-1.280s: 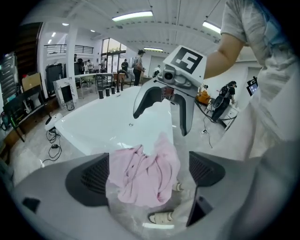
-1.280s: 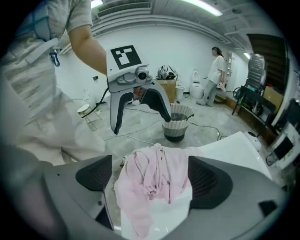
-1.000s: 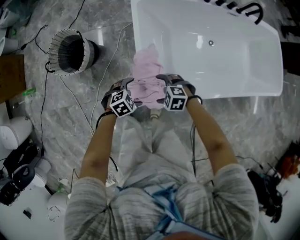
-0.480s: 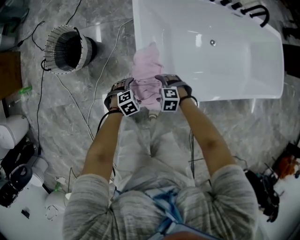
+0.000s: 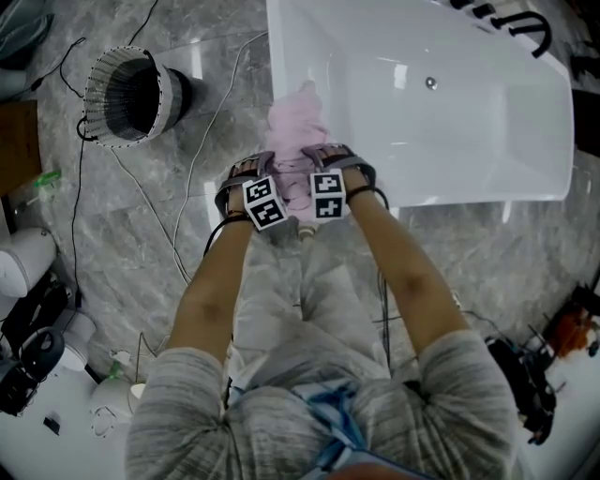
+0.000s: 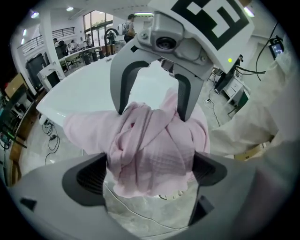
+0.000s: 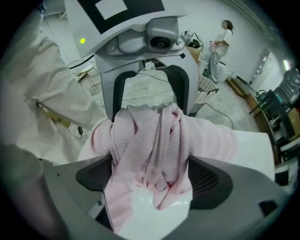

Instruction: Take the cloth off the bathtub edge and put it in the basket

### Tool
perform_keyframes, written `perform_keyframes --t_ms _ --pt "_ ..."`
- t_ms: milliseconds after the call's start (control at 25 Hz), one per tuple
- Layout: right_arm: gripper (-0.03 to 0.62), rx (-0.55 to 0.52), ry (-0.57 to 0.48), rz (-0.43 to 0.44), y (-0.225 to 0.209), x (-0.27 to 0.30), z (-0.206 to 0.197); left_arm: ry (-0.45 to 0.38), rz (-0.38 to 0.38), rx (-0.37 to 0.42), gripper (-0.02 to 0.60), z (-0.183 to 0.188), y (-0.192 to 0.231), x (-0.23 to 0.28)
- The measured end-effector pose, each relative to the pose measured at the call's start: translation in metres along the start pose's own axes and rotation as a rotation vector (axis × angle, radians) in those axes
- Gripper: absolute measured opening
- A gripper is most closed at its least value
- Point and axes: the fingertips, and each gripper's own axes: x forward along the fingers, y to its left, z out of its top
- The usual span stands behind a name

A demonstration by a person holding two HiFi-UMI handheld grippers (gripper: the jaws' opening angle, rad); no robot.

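Observation:
A pink cloth hangs bunched over the near rim of the white bathtub. My left gripper and right gripper face each other from either side of it, close together. In the left gripper view the cloth fills the gap of the left gripper, whose jaws are opening wide; the right gripper straddles it opposite. In the right gripper view loose folds of the cloth hang in the right gripper, uncrushed. The round wire basket stands on the floor at the far left.
Cables trail over the grey marble floor between basket and tub. White and black appliances crowd the left edge. A black faucet sits at the tub's far end. A person stands far off beside a basket.
Both grippers have drawn closer together around the cloth, gathering it into a tighter bunch on the tub rim. The head camera has shifted slightly.

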Motion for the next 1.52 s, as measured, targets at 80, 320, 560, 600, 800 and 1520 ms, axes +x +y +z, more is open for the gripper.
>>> perform_keyframes --t_ms 80,320,560,600,800,1520 --pt "0.477 -0.030 0.005 0.050 0.001 0.003 0.002 0.006 -0.032 0.010 0.558 0.000 -0.001 0.002" --pt "0.477 -0.052 0.028 0.140 0.003 0.008 0.006 0.020 -0.093 -0.006 0.557 0.000 -0.003 0.008" --pt "0.471 -0.038 0.055 0.151 0.006 0.007 0.005 0.041 -0.118 -0.044 0.547 0.000 -0.005 0.006" --pt "0.450 -0.041 0.061 0.157 0.008 0.007 0.005 0.042 -0.121 -0.051 0.530 0.000 -0.007 0.006" --pt "0.294 -0.046 0.079 0.169 0.020 0.002 0.006 0.031 -0.146 -0.117 0.401 -0.002 -0.019 0.000" --pt "0.109 0.326 -0.040 0.133 0.064 -0.050 0.013 -0.072 -0.228 -0.333 0.169 0.012 -0.082 -0.038"
